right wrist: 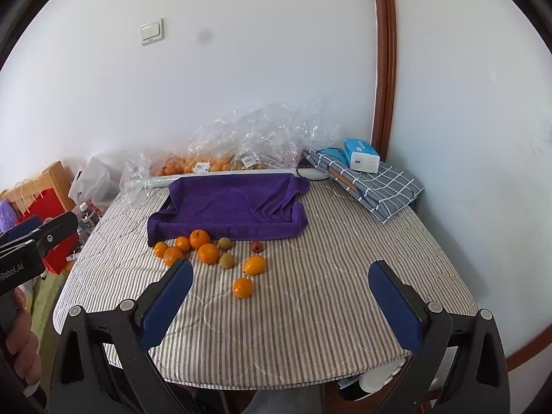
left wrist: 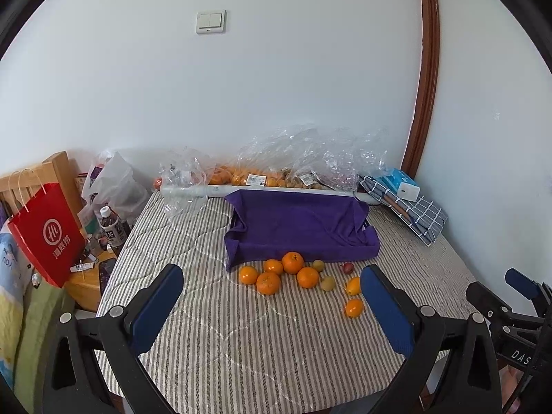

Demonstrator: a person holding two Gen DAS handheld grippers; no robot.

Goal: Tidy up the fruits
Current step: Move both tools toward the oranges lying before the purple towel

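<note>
A purple towel point(left wrist: 296, 227) is draping over a tray, hiding all but a dark edge at the towel's left side. Crinkled clear bags point(left wrist: 276, 162) at the back are blurring the fruit inside them; their label print is too small to read. The right tool point(left wrist: 517, 307) is being cut off by the right edge of the left wrist view, so its jaws are not showing there. The tabletop's point(right wrist: 310, 310) near edge is disappearing behind the tool fingers.

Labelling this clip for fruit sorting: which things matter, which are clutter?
Job: loose oranges, two greenish fruits, small red fruit, purple-towel tray, left tool, right tool.
Clutter: bagged fruit, tissue box, checked cloth, red bag.
</note>
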